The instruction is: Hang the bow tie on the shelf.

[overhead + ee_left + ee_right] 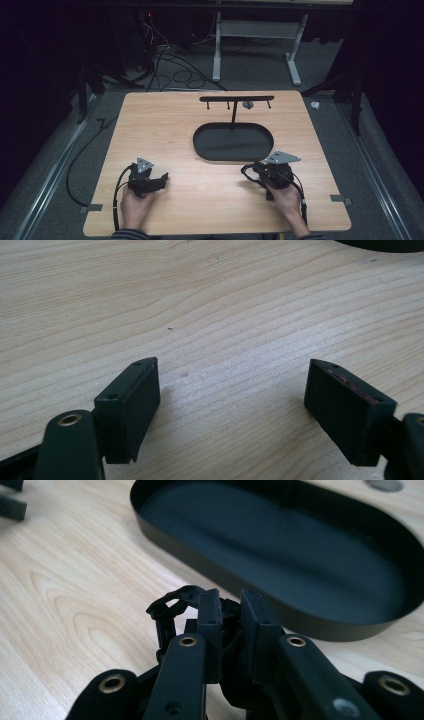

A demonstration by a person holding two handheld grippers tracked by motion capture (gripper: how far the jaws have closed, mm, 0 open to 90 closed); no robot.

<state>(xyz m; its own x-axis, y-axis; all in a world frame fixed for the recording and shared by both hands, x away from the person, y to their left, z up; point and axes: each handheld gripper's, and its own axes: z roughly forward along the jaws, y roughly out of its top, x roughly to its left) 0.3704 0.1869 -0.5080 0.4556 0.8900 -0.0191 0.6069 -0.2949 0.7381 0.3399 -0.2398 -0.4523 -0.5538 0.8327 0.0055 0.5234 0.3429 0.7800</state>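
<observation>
High view: oval black tray (233, 142) with T-shaped hook stand (235, 100) mid-table (150, 120); both grippers nearer the person, dark room beyond. Left gripper view: left gripper (232, 407) spread wide over bare pale wood. Right gripper view: right gripper (231, 620) pinches a small black linked object (172, 610) beside the tray; a thin hold, likely to slip.

Small grey object (247, 104) on stand unidentifiable

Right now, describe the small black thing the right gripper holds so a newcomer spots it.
Start at the black oval tray mid-table. At its near right corner sits the right gripper, jaws closed on a small black linked object, perhaps a chain or strap. It is the only loose item; the left gripper is open, holding nothing.
</observation>
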